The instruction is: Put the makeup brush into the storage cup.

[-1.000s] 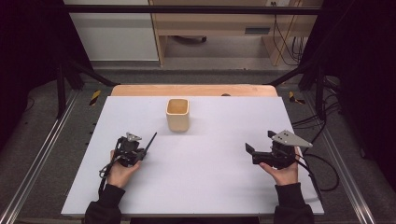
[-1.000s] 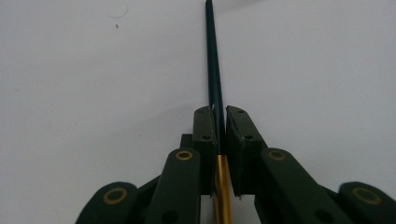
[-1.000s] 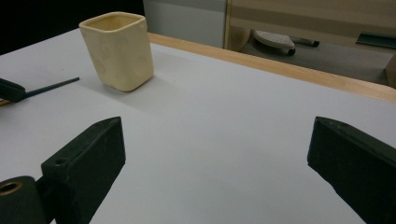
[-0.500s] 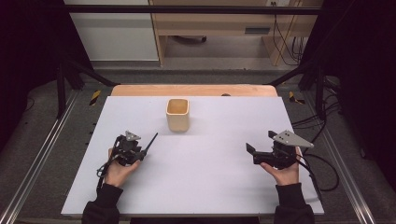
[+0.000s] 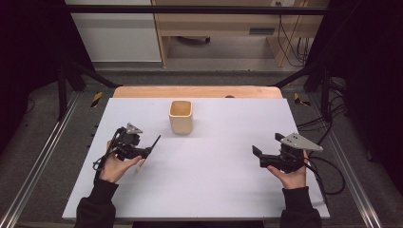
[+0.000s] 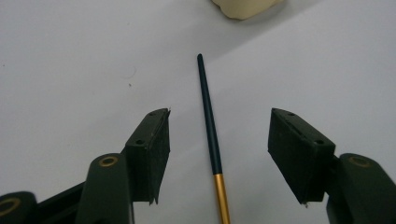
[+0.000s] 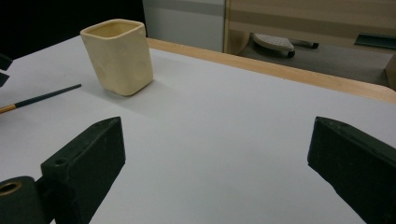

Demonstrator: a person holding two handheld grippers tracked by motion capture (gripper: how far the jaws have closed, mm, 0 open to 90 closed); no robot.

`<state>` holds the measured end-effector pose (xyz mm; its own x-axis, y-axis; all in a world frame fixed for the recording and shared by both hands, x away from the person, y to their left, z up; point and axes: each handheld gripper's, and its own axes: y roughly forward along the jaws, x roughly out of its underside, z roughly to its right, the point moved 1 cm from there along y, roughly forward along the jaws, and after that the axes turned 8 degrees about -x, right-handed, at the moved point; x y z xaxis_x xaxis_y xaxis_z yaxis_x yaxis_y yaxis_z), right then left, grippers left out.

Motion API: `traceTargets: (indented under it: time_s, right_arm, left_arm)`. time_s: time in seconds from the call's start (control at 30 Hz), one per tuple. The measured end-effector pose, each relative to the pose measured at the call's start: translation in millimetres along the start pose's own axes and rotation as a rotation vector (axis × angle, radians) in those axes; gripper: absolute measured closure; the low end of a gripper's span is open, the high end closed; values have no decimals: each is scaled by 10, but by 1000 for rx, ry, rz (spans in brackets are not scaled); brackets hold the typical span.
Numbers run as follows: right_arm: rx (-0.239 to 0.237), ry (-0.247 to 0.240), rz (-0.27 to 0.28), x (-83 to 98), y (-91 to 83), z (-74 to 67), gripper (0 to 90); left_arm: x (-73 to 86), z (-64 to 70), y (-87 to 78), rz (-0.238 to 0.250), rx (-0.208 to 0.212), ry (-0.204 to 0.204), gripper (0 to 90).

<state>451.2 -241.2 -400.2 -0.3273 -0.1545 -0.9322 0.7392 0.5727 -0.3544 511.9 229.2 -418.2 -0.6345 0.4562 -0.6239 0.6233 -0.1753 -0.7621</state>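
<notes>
Just short of the cream cup (image 5: 181, 116), we are seeing the brush (image 6: 211, 135) lying loose on the table (image 5: 223, 185), left gripper (image 6: 219, 140) jaws just opening off it, right gripper (image 7: 215, 158) idling wide, empty; cupping likely pending.

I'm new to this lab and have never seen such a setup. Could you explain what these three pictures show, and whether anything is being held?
No robot here: a person holds a hand tool with a two-jaw claw in each hand. The high view looks down on the white table; the left claw is at its left, the right claw at its right. The other two pictures come from cameras riding on each claw. On the table stand a cream cup and lies a thin dark brush with a gold band. The left claw's jaws have just been opening; the brush lies between them, untouched. The right claw is open and empty.
</notes>
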Motion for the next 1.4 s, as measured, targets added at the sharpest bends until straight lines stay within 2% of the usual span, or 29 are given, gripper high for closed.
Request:
traceTargets:
  time_s: [0.03, 0.07, 0.17, 0.23, 0.33, 0.57, 0.77, 0.8, 1.03, 1.4]
  right_arm:
    - [0, 0, 0, 0, 0, 0, 44]
    - [-1, 3, 0, 0, 3, -1, 44]
    - [-1, 0, -5, 3, 6, -2, 43]
    - [-3, 1, -6, 4, 5, -4, 43]
    - [1, 3, -4, 2, 2, -5, 43]
    - [2, 2, -7, 1, 0, -2, 43]
    - [2, 2, -8, 2, 0, -2, 43]
    - [1, 2, -11, 3, 2, -2, 43]
    - [-1, 1, -12, 4, 2, -3, 43]
    - [-2, 3, -18, 10, 17, -10, 41]
  left_arm:
    - [0, 0, 0, 0, 0, 0, 376]
    - [-40, -4, 1, -24, 2, 23, 378]
    - [-74, 7, 38, -49, 3, 45, 401]
    - [-80, 11, 56, -60, 6, 52, 417]
    - [-85, 35, 139, -97, 11, 71, 445]
    - [-84, 46, 256, -151, 34, 88, 522]
    - [-81, 60, 331, -187, 37, 102, 588]
    - [-77, 62, 359, -204, 38, 112, 600]
    - [-48, 51, 427, -252, 43, 121, 666]
    - [-7, 46, 472, -283, 58, 110, 742]
